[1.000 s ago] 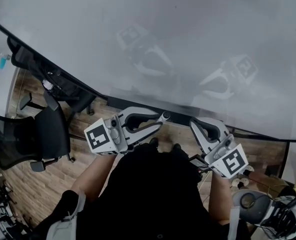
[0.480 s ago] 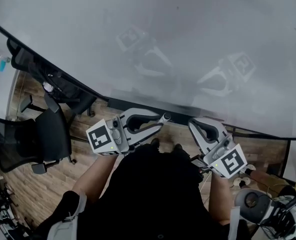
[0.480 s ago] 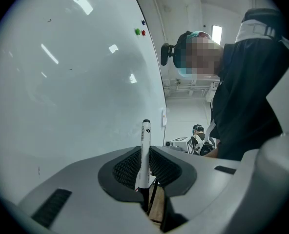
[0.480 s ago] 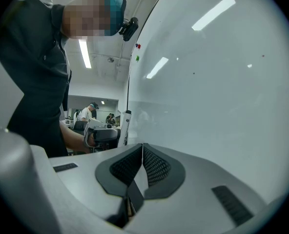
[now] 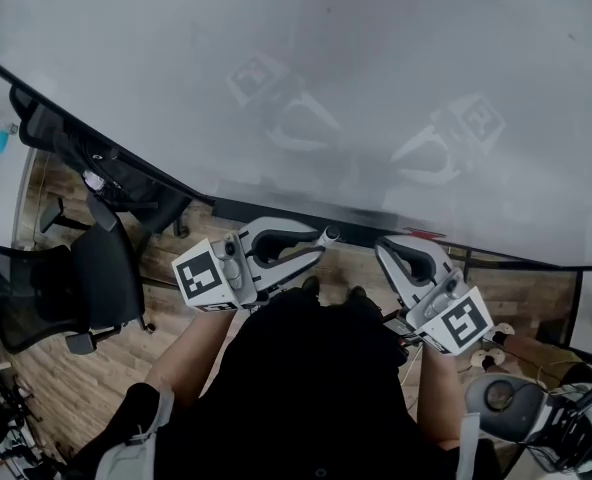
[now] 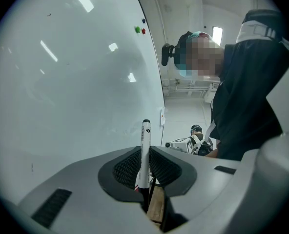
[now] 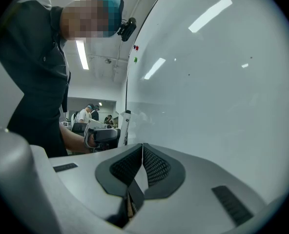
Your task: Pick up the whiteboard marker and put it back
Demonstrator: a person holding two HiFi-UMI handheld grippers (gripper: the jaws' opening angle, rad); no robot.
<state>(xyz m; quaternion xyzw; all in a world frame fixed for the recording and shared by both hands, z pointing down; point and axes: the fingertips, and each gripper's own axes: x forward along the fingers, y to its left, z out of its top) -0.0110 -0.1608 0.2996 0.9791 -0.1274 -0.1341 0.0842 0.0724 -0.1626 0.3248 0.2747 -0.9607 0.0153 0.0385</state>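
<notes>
Gripping: the left tool [image 6: 144,156] pinched the whiteboard marker [image 6: 145,139] between its ribbed pads, low on the barrel, so most of the barrel stood free above them.
Marker axis: upright in the left gripper view, crosswise to the line the tool pointed along, with the dark end on top. It looked roughly parallel to the board's face.
Right tool: the right tool [image 7: 142,152] had its pads pressed together with nothing between them. It was held near the left tool, tip towards it, and its own view showed the marker upright in the other grip.
Board: the whiteboard [image 5: 326,78] rose just beside both tools, on the left of the left gripper view and on the right of the right gripper view.
Ledge: a dark strip [image 5: 276,211] ran along the board's lower edge, just beyond the two tool tips in the head view. Whether it was a marker tray could not be told.
Red speck: something small and red [image 5: 426,234] lay on that strip near the right tool, too small to name.
Nearer hand: the left, since it already carried the marker.
Coming move, as judged: the barrel would probably need turning to lie along the strip before being let go.
</notes>
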